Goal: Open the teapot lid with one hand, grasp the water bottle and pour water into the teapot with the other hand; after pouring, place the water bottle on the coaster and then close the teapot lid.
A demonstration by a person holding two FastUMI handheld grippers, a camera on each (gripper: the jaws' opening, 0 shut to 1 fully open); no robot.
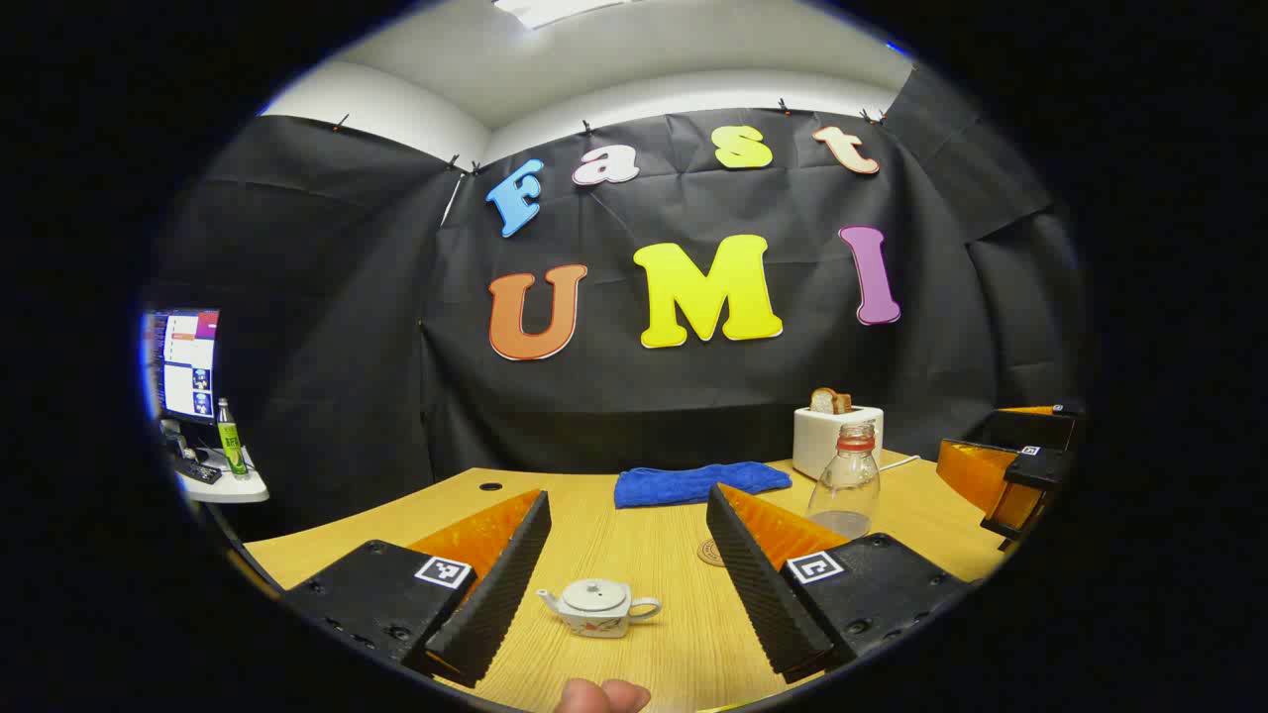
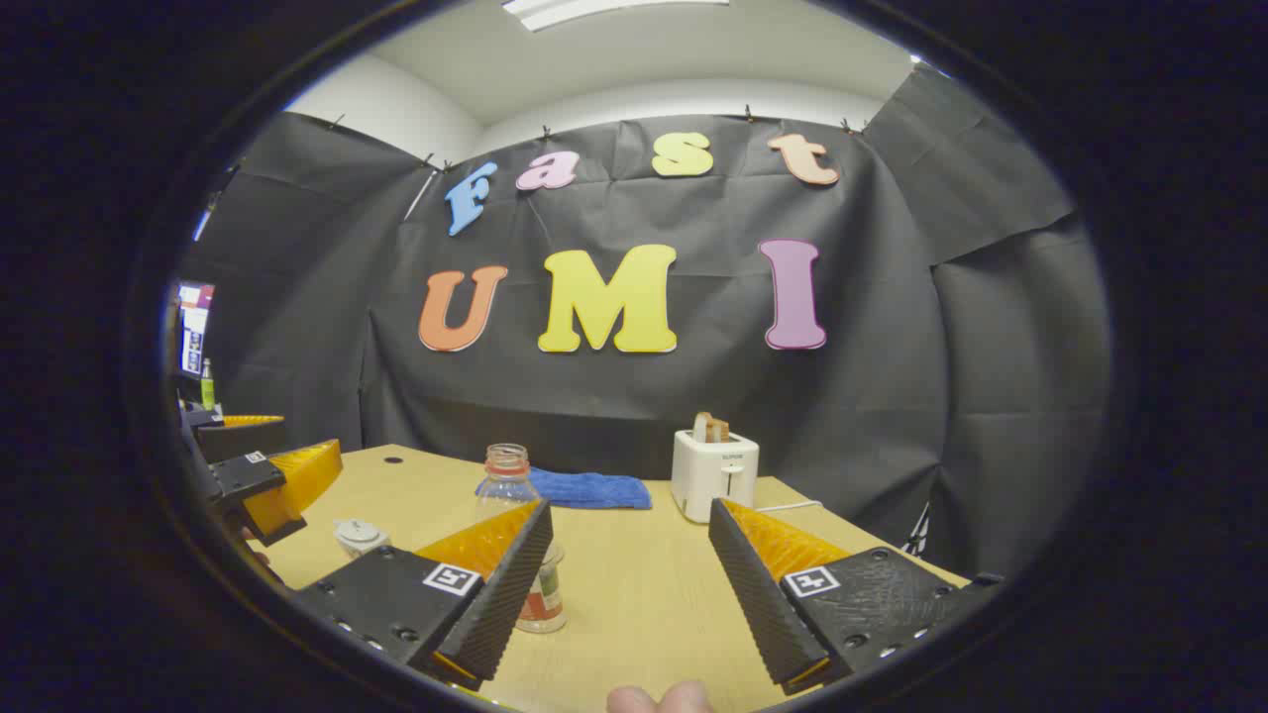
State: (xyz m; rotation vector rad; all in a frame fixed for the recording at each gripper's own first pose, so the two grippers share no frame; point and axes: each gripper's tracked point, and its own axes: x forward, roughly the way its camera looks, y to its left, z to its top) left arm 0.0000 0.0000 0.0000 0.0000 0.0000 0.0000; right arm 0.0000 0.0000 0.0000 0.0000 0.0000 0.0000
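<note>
A small white teapot [image 1: 599, 606] stands with its lid on near the table's front, between the fingers of my open left gripper [image 1: 629, 495] and below them. A clear, uncapped water bottle [image 1: 845, 480] with an orange neck ring stands upright at the right, just behind a round coaster [image 1: 711, 552] that my finger partly hides. In the right gripper view, my right gripper [image 2: 630, 507] is open and holds nothing. The bottle [image 2: 507, 485] stands just past its left finger, partly covered by it. The teapot [image 2: 359, 536] is farther left, near the left gripper [image 2: 267, 475].
A folded blue cloth [image 1: 698, 483] lies at the back of the wooden table [image 1: 634, 555]. A white toaster [image 1: 837, 436] holding toast stands at the back right. A monitor [image 1: 183, 361] and a green bottle [image 1: 231, 441] are on a side table at the far left.
</note>
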